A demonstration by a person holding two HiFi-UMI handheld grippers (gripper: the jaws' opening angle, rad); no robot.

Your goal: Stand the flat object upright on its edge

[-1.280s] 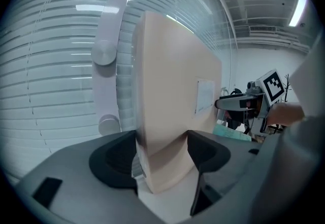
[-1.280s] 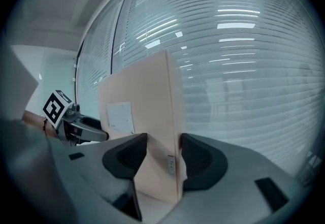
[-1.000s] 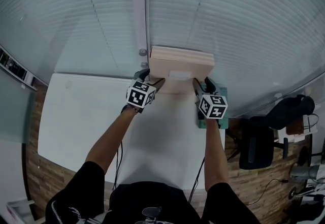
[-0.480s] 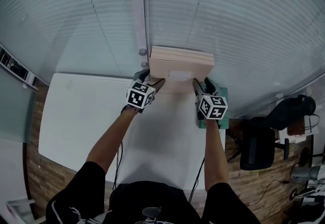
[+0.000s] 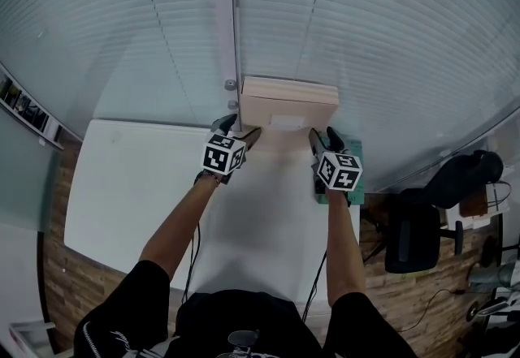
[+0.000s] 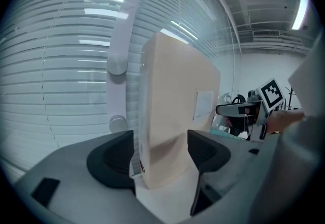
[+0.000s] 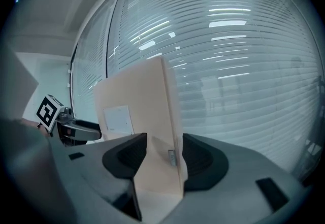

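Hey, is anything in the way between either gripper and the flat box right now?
Nothing visible. The left gripper and the right gripper each clamp one end of the box, which stands on edge on the table by the blinds.

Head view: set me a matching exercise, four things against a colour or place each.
Things:
1. box
2. table
3. chair
4. left gripper

Colour or place:
a. white
b. black, right of the table
c. beige, upright on its edge
d. at the box's left end

Pairs: 1-c, 2-a, 3-b, 4-d.
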